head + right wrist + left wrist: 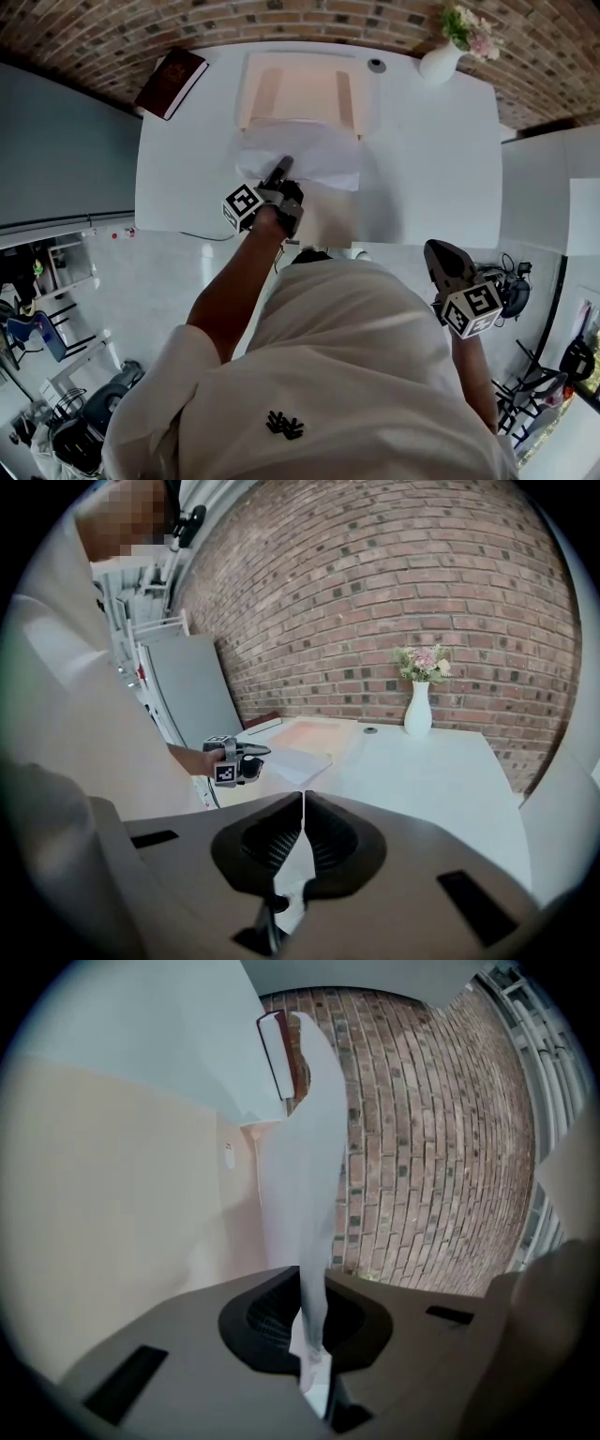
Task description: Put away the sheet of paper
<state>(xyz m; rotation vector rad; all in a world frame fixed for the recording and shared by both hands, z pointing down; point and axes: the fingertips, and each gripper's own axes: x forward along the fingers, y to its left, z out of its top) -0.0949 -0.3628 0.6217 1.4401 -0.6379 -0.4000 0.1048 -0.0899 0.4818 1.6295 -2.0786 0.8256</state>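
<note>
Sheet of paper (314,150), near edge pinched in left tongs (283,168), seemingly overlapping tray (300,80), bare table (441,159) rightward, right tongs (302,801) closed

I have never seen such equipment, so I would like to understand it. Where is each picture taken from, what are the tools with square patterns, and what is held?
There is no robot here. A person in a white shirt holds a two-jaw gripper tool in each hand. The head view comes from a camera on the person's head, looking down. The two gripper views come from cameras riding on the grippers.

On the white table are a pale beige shallow tray, a dark red book and a white vase with flowers.

The left gripper is shut on a thin white sheet of paper, at the tray's near edge. The right gripper hangs beside the person, off the table, with its jaws together and nothing between them.
</note>
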